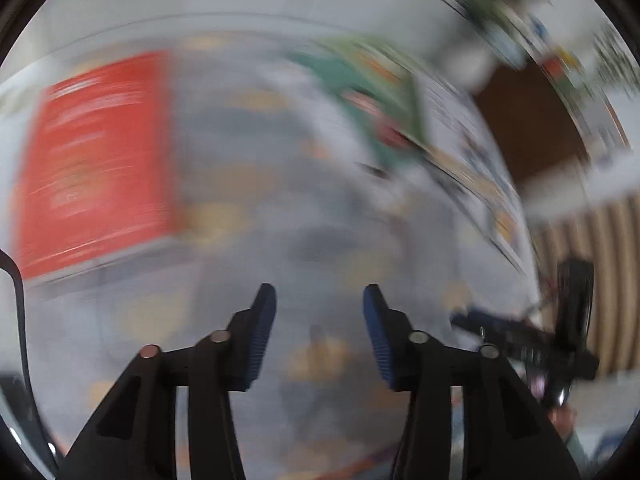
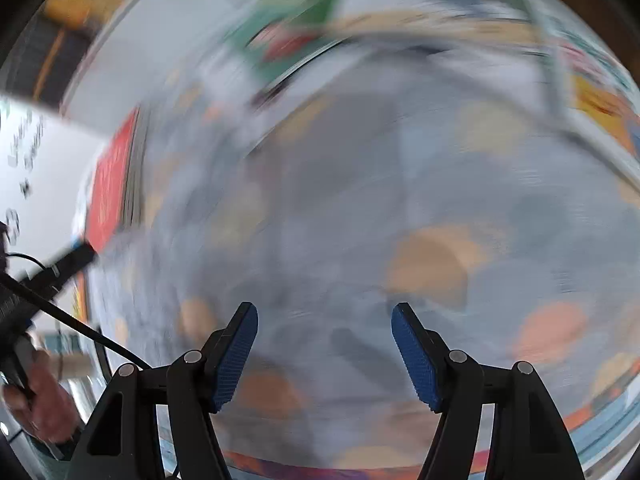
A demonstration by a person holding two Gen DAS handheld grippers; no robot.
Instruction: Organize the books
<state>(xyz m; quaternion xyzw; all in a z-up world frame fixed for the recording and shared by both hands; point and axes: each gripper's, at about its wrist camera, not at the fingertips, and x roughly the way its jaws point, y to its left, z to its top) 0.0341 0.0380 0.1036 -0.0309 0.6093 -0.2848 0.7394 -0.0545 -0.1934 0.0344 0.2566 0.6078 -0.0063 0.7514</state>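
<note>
Both views are motion-blurred. A red book (image 1: 96, 164) lies flat on the patterned cloth at the left; it also shows in the right wrist view (image 2: 110, 188) at the far left. A green book (image 1: 368, 96) lies at the back, overlapping a white illustrated book (image 1: 472, 152); both show in the right wrist view, the green book (image 2: 296, 28) and the white one (image 2: 440, 4). My left gripper (image 1: 319, 296) is open and empty above the cloth. My right gripper (image 2: 324, 316) is open and empty, also over bare cloth.
The table carries a grey-blue cloth with orange patches (image 2: 360, 200). The other gripper shows at the right edge of the left wrist view (image 1: 552, 344) and at the left edge of the right wrist view (image 2: 60, 268). Another colourful book (image 2: 596, 92) lies at the right.
</note>
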